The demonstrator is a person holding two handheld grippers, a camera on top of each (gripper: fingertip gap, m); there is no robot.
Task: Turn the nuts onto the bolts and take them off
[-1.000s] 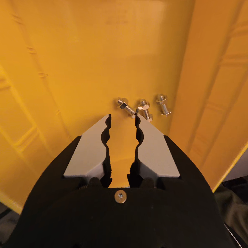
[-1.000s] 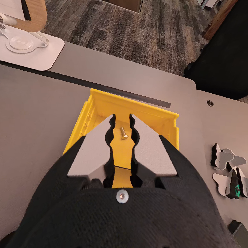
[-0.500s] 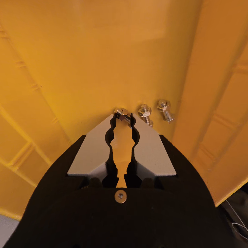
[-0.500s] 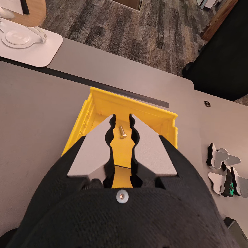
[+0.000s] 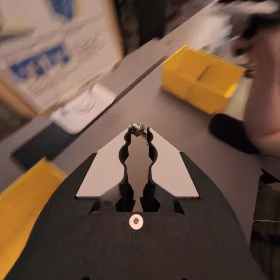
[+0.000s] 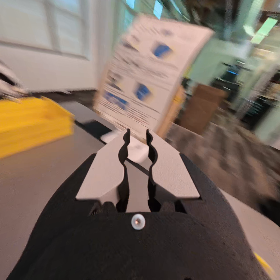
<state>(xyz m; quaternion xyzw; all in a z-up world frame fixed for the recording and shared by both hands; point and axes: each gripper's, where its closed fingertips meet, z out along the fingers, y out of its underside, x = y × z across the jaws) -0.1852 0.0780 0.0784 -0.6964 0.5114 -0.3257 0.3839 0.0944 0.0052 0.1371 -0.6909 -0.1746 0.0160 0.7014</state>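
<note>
We've got our left gripper [image 5: 138,131] with its fingers clamped on a small silver steel bolt with a hex nut threaded on it [image 5: 138,130], held crosswise at the very tips, up above the grey counter [image 5: 174,121]. Our right gripper [image 6: 137,132] has its fingers apart, nothing between them. Everything beyond the counter is blurry.

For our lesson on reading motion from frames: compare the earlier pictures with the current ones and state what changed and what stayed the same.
The left gripper, which reached into the yellow bin a second ago, closed on a bolt with its nut and lifted it out above the grey table. The right gripper swung up from its bin towards the room.

Unchanged: the right gripper is open and empty.
</note>
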